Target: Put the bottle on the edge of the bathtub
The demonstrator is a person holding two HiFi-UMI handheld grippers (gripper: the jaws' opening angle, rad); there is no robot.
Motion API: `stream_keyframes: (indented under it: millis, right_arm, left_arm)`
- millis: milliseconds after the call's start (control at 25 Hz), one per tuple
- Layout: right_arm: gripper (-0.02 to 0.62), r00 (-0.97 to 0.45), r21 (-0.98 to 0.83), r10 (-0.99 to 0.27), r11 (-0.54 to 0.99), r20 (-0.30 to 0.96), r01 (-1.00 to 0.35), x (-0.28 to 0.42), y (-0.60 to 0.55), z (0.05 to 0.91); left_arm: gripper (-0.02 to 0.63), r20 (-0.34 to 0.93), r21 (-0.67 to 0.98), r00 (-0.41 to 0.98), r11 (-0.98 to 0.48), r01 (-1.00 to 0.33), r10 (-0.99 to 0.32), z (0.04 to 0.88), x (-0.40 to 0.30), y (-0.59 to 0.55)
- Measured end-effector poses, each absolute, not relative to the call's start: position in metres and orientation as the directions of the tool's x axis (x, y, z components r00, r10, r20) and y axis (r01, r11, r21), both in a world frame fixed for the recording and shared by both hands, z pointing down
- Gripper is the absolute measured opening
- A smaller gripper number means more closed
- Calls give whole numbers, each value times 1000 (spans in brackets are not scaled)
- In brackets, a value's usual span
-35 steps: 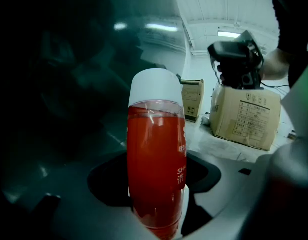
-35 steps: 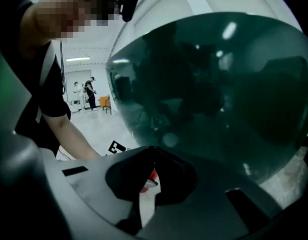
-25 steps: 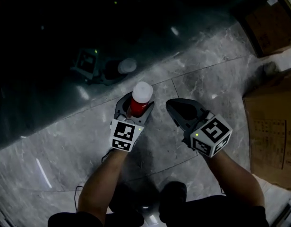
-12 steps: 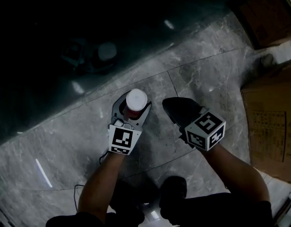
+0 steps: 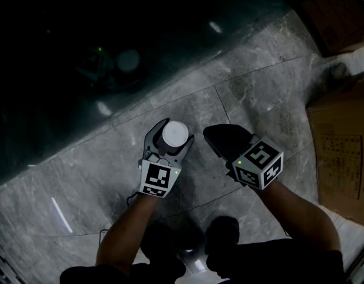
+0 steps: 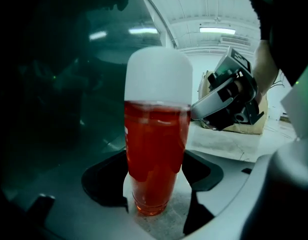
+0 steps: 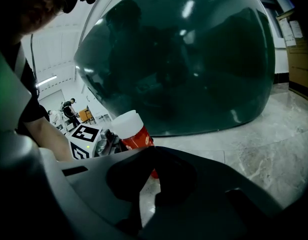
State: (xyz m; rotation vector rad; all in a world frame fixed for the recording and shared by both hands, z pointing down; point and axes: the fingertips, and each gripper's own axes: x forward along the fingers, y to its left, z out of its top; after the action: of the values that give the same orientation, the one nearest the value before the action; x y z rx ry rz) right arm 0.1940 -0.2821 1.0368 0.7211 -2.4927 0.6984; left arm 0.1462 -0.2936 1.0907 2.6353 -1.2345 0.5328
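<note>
Status: bottle (image 5: 175, 134) stands upright on the marble tub edge (image 5: 247, 93), frame centre, between the left gripper (image 5: 171, 141) jaws, which are opening. Right gripper (image 5: 214, 138) jaws together, empty. Placement looks done; withdrawal remains.

Layout taken from the bottle (image 6: 156, 154), which stands upright on the floor (image 5: 81, 176). The left gripper (image 5: 172, 131) reaches in from the near side, one jaw to each side of the bottle, jaws opening, the bottle between them. The right gripper (image 5: 216, 138) lies just to the bottle's right, apart from it, jaws together, with nothing between them. Behind and to the left of the bottle rises the bathtub (image 7: 194, 59), its wall near but not touching. Well to the right sits a cardboard box (image 5: 341, 152); a second box (image 5: 335, 16) lies right and farther behind. The person's feet (image 5: 220, 241) stand on the near side of the bottle.
</note>
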Motion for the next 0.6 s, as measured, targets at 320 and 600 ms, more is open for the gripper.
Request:
stream_keyframes:
  millis: [320,600]
  right_arm:
    - [28,-758,-315,-383,740,528,-594,202,-298,1008]
    - [28,-773,-174,-312,864,553,-473,188,-291,948]
  left_arm:
    - [342,398,45,611,-651,-758,-684,1050,140,-290]
    - [341,429,4,658,-727,-687,-619,999,145,-286]
